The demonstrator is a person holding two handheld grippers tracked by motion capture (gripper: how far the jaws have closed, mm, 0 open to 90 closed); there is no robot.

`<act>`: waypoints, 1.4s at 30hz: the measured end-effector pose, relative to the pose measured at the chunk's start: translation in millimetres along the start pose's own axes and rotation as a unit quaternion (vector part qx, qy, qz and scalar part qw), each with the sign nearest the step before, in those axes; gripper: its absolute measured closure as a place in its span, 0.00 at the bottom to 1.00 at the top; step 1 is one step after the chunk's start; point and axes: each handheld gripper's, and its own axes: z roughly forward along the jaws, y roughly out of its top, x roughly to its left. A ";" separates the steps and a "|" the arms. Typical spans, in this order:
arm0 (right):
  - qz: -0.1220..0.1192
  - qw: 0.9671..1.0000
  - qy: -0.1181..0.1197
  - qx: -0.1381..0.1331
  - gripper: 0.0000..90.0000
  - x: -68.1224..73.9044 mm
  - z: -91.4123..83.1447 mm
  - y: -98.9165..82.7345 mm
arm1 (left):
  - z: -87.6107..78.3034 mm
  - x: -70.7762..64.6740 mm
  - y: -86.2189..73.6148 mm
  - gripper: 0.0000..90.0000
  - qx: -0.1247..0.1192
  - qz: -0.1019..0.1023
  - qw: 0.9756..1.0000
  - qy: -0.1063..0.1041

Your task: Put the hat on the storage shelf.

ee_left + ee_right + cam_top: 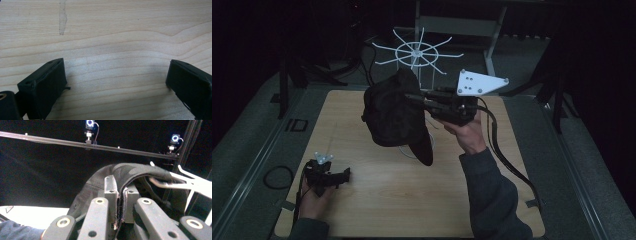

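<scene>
A black cap (394,112) hangs in the air above the back half of the wooden table (362,200), its brim pointing down. My right gripper (414,97) is shut on the cap's edge from the right. In the right gripper view the fabric edge (135,171) is pinched between the two jaws of my right gripper (121,192), and a white prong (162,183) reaches in under the cloth. My left gripper (339,177) rests low at the table's front left. Its jaws stand wide apart over bare wood, with nothing between them in the left gripper view (115,72).
A white wire rack (417,52) with several spokes stands just behind the cap at the table's back edge. The right gripper's cable (502,150) trails down the right side. A dark cable loop (278,176) lies off the table at the left.
</scene>
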 end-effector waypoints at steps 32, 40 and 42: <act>0.048 0.996 -0.069 0.043 0.41 -8.2 -24.2 -38.8 | 0.1 0.1 0.0 0.03 -0.001 0.001 1.000 0.001; 0.048 0.991 -0.092 0.083 0.21 -2.9 -28.1 -40.2 | 0.1 -0.1 -0.1 0.03 -0.001 0.000 1.000 0.001; 0.046 0.990 -0.093 0.097 0.18 0.3 -27.9 -40.7 | 0.1 0.0 0.0 0.03 -0.001 0.000 1.000 0.001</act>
